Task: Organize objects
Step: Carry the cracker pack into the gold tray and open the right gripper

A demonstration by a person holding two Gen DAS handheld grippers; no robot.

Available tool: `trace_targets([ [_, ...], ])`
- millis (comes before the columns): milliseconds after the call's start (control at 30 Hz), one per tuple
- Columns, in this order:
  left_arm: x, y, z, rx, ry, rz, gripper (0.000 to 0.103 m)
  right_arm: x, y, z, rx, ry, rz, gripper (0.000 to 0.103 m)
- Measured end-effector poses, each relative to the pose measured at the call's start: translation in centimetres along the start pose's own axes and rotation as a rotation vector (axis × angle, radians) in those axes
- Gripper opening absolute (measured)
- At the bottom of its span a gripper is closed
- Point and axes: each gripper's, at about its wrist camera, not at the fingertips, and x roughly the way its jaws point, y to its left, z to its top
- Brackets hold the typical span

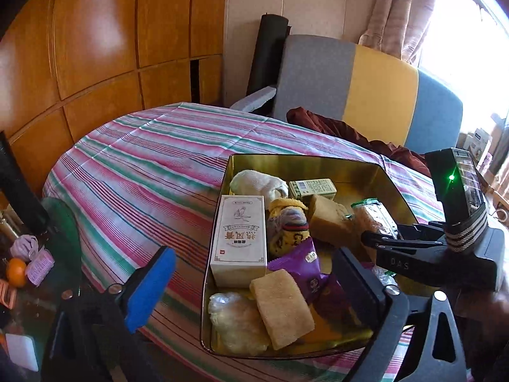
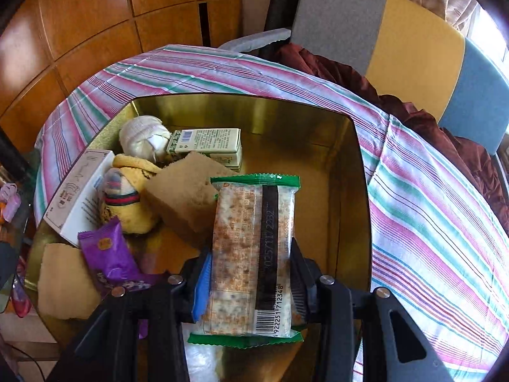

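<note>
A gold tin box (image 1: 305, 162) (image 2: 241, 108) sits on the striped tablecloth. It holds a white carton (image 1: 238, 242), rolled socks (image 1: 257, 181), a green-white box (image 2: 206, 141), brown sponges (image 1: 281, 308) (image 2: 184, 191) and a purple packet (image 2: 108, 251). My right gripper (image 2: 251, 283) is shut on a green-edged cracker packet (image 2: 251, 254) and holds it over the box's right half; it also shows in the left wrist view (image 1: 375, 242). My left gripper (image 1: 251, 286) is open and empty over the box's near left edge.
The striped tablecloth (image 1: 143, 165) covers a round table. A grey, yellow and blue chair (image 1: 366, 92) with dark red cloth (image 2: 429, 117) stands behind it. An orange (image 1: 16, 272) and small items lie on a lower surface at the left. Wooden cabinets (image 1: 95, 47) line the back.
</note>
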Motion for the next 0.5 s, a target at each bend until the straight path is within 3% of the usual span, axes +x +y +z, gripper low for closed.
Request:
trace_targets([
  [233,0.1,-0.8,-0.1,0.025,0.012,0.035,0.103,0.1,-0.4,-0.8,-0.001,0.019,0.001,0.044],
  [500,-0.6,-1.1,0.0,0.017,-0.02,0.052,0.103,-2.3,-0.7,-1.7,0.041,-0.055,0.015,0.051],
])
